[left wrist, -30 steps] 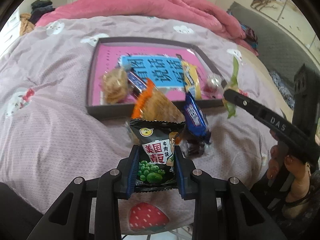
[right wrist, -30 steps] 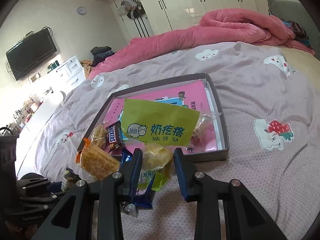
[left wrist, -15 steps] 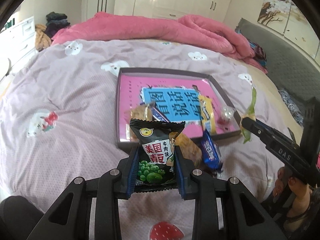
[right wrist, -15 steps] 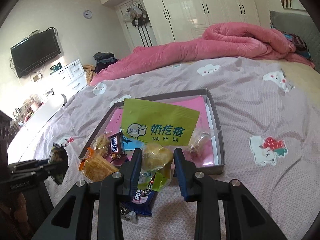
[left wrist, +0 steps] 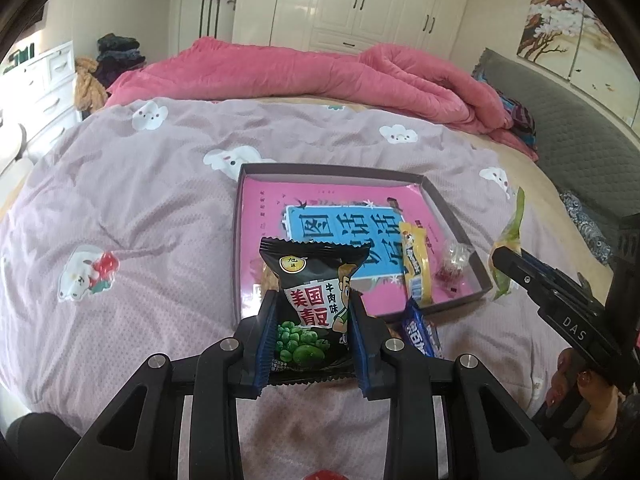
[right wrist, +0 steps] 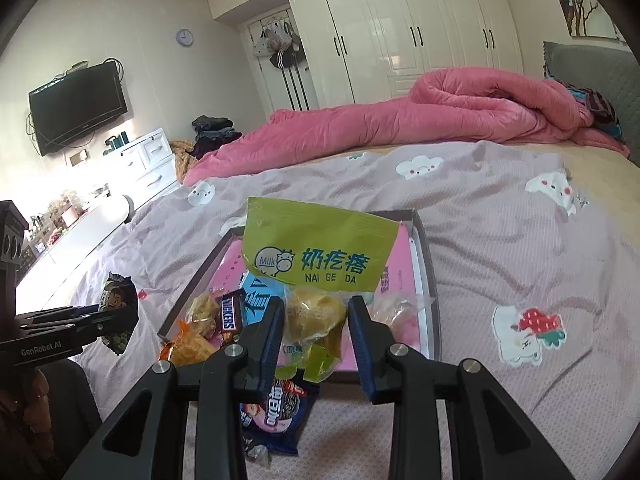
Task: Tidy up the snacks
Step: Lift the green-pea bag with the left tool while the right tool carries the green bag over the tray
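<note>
Black crinkly foil packet of green peas point(left wrist: 316, 304), printed with red Chinese characters and a cartoon face, upright between the blue-padded fingers point(left wrist: 267, 336) of the left gripper point(left wrist: 314, 338), pinched at both side edges, raised above the bed. Seen from the right wrist view, same packet point(right wrist: 118, 312) held at far left, clear of the bedding.

Lime-green plastic bag point(right wrist: 320, 254) with a cow logo and "NAI GE DA", yellow lumps showing through its clear lower half, clamped between the blue-padded fingers point(right wrist: 358, 340) of the right gripper point(right wrist: 316, 338), narrowed onto the bag's lower half. From the left wrist view, same bag point(left wrist: 508, 256) edge-on at the right gripper's tip point(left wrist: 506, 258), just past the right side of the tray.

Shallow dark-grey cardboard tray point(left wrist: 444, 204) on a mauve bedsheet point(left wrist: 140, 200) with cloud and strawberry prints, lined with a pink sheet bearing a blue label. Inside: long yellow candy wrapper point(left wrist: 416, 264), small clear-wrapped red sweet point(left wrist: 452, 264), brown Snickers bar point(right wrist: 230, 312), pale crumbly snack in clear wrap point(right wrist: 200, 310).

Near the tray's front edge on the sheet: blue Oreo packet point(right wrist: 276, 412), orange-wrapped wafer point(right wrist: 188, 346).

Rumpled pink quilt point(left wrist: 300, 76) at the far end of the bed.
</note>
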Tool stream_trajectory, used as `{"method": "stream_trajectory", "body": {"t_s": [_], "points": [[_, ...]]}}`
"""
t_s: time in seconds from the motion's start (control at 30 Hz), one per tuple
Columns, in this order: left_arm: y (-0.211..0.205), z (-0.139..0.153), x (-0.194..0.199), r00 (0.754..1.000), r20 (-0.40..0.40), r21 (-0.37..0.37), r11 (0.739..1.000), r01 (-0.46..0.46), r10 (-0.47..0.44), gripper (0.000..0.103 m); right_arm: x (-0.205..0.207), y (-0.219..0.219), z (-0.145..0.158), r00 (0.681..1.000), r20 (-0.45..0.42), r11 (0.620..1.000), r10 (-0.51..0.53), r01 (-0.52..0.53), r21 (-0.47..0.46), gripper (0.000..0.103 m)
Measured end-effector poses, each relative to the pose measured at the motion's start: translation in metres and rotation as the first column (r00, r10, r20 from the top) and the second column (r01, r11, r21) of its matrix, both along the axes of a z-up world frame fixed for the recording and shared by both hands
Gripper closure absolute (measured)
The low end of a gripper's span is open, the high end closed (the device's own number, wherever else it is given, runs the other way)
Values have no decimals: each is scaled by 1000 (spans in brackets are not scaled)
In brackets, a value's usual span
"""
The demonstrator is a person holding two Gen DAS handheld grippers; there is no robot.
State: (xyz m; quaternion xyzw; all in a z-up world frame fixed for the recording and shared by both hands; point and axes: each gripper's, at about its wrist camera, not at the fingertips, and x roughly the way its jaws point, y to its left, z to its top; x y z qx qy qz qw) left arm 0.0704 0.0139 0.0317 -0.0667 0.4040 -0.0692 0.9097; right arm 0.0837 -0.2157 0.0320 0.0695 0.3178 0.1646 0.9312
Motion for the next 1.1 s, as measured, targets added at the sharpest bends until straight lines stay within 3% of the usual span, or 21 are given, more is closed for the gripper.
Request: {"method": "stream_trajectory", "body": {"t_s": [1.1], "points": [[-19, -6, 47, 1000, 7, -31, 999, 15, -15, 69, 25, -2, 2, 1000, 6, 999, -23, 22, 27, 70]]}}
